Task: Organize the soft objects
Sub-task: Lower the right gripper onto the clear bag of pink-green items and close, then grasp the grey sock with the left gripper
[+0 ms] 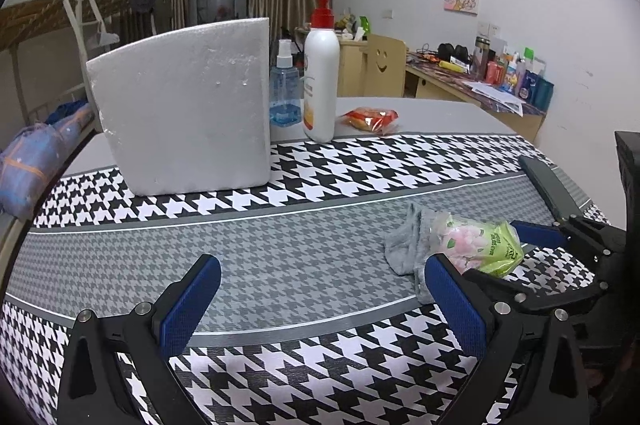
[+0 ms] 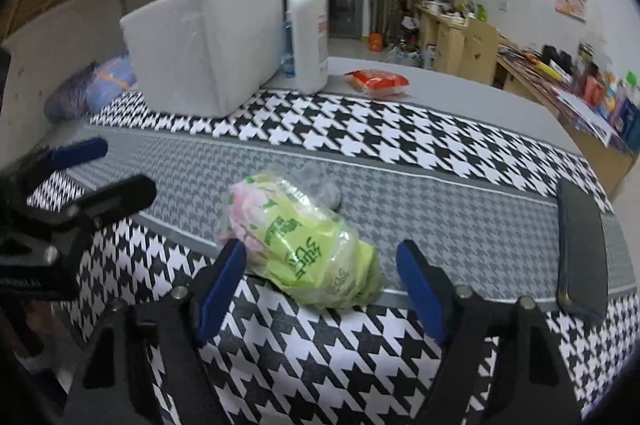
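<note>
A green and pink soft packet lies on the houndstooth cloth, with a grey sock beside it; the sock is mostly hidden behind the packet in the right wrist view. My right gripper is open, its blue pads either side of the packet's near end, not closed on it. My left gripper is open and empty, left of the packet. A white foam box stands at the back left.
A white pump bottle and a blue spray bottle stand right of the box. A red snack packet lies behind. A dark phone lies at the right on the cloth. The table edge is beyond.
</note>
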`<action>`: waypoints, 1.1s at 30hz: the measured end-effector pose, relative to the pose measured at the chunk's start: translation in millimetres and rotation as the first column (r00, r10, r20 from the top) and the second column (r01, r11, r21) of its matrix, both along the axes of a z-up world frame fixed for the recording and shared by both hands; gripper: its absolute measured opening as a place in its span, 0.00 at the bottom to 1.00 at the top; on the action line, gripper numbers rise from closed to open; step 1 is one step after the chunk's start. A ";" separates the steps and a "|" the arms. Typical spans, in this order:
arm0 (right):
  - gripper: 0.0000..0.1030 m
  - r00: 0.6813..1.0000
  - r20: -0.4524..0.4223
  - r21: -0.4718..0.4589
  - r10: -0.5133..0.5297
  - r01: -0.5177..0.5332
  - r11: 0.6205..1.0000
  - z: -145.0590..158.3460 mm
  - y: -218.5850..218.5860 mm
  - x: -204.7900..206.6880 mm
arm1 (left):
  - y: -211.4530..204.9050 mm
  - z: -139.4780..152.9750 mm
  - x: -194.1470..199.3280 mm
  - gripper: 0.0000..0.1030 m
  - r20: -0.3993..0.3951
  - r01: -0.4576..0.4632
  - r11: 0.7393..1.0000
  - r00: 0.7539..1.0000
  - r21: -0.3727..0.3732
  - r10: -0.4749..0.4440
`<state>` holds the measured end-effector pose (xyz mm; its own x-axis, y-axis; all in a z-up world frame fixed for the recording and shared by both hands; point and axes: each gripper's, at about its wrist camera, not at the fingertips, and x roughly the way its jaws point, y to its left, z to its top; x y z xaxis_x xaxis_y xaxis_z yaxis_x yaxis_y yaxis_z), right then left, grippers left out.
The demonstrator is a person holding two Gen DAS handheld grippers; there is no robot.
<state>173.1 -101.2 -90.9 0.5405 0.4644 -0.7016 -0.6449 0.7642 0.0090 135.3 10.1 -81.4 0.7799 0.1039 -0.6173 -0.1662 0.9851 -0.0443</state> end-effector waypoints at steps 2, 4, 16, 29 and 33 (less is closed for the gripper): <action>0.68 1.000 0.003 -0.020 0.021 -0.021 1.000 -1.7 3.6 0.5 | -1.0 -1.6 1.9 0.99 -0.013 0.001 1.000 1.000 -0.007 -0.001; 0.60 0.999 -0.001 -0.038 0.041 -0.041 0.998 -4.0 6.8 1.7 | -1.6 -3.7 4.2 0.99 -0.030 0.002 1.000 1.000 -0.013 -0.002; 0.37 0.996 -0.030 0.057 0.082 -0.081 0.995 8.9 -15.8 -1.6 | -19.5 -4.4 15.6 0.99 -0.059 0.045 0.999 0.997 -0.002 -0.045; 0.37 0.998 -0.051 0.096 -0.046 0.051 0.994 12.4 -50.4 5.4 | -44.9 -8.3 35.8 0.99 -0.090 0.107 0.994 0.990 0.007 -0.106; 0.37 0.996 -0.042 0.107 -0.078 0.082 0.991 14.3 -60.8 5.1 | -48.9 -10.9 42.8 0.99 -0.106 0.121 0.993 0.987 0.002 -0.120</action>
<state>178.2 -162.0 -76.6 0.5535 0.4948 -0.6699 -0.5792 0.8067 0.1174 178.1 -38.9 -92.3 0.7174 0.0186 -0.6964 -0.0497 0.9985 -0.0246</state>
